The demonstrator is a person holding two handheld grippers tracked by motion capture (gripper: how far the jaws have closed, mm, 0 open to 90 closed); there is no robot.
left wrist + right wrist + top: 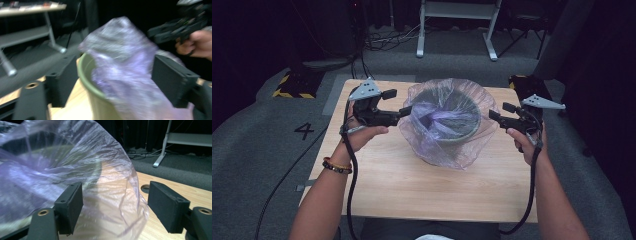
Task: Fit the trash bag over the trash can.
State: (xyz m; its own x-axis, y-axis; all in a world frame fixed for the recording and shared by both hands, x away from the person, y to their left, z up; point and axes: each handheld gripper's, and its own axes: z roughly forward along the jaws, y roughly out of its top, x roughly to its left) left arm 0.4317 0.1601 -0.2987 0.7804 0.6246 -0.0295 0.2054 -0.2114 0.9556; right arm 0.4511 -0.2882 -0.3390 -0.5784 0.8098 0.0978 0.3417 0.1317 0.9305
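Now the bin (451, 131) stands near the middle of the surface (412, 180), a little toward its far edge, and a purple bag (447, 117) lines it and hangs over its rim. The left tool (404, 111) is at the bag's left side and the right tool (493, 116) at its right side. Both tools are released: their jaws stand apart with loose bag film between them, and no pad presses on it.
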